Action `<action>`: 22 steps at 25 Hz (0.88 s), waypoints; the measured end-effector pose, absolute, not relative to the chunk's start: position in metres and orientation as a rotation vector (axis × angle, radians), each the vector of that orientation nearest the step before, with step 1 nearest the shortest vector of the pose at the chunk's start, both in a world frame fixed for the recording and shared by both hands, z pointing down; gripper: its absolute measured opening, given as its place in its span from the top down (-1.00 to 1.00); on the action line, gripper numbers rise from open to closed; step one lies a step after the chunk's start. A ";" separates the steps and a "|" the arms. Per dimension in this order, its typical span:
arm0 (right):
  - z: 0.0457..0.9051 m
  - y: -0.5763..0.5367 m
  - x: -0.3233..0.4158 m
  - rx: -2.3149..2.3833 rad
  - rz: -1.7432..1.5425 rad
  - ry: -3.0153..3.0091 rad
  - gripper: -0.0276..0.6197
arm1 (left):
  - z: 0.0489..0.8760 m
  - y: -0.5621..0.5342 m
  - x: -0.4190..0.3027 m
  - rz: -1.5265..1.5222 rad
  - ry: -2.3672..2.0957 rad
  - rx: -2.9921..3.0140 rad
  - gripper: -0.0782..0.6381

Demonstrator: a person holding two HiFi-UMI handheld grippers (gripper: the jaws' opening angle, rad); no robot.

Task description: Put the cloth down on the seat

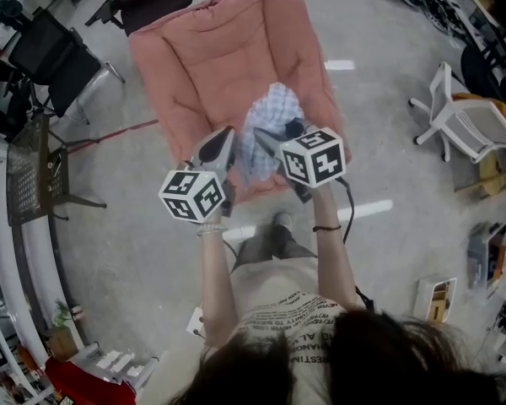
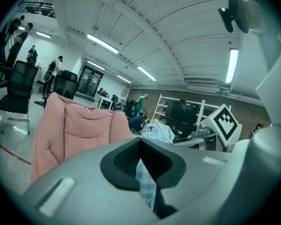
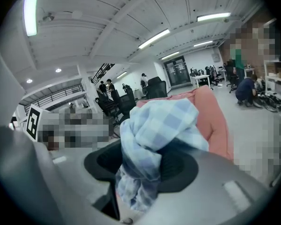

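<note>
Left gripper (image 1: 222, 148): jaws pinched on a thin edge of the blue-and-white checked cloth (image 1: 271, 115). Right gripper (image 1: 274, 142): jaws wide, clamped on a thick bunch. The cloth hangs bunched between both, over the front of the pink padded armchair's seat (image 1: 211, 83), ahead and below. Both grippers look equally near. Grey concrete floor (image 1: 135, 226); open workshop.

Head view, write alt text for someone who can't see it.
Seen from above, a person holds a blue checked cloth in the left claw and right claw, both shut on it, over a pink cushioned seat. Around it, office chairs stand on the grey floor.
</note>
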State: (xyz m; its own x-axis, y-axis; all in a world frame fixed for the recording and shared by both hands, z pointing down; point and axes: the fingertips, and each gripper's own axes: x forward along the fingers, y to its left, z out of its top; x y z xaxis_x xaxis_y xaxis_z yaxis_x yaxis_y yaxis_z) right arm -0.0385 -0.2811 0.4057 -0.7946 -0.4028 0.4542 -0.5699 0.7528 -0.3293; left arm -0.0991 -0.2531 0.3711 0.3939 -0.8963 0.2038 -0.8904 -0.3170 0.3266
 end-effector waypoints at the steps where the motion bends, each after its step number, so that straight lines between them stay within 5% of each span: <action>1: 0.409 -0.282 -0.038 0.744 0.658 -2.591 0.27 | 0.374 -0.255 -0.098 -0.020 -1.539 2.268 0.79; 22: 0.503 -0.345 -0.068 0.628 0.677 -2.521 0.27 | 0.470 -0.313 -0.120 0.074 -1.423 2.197 0.79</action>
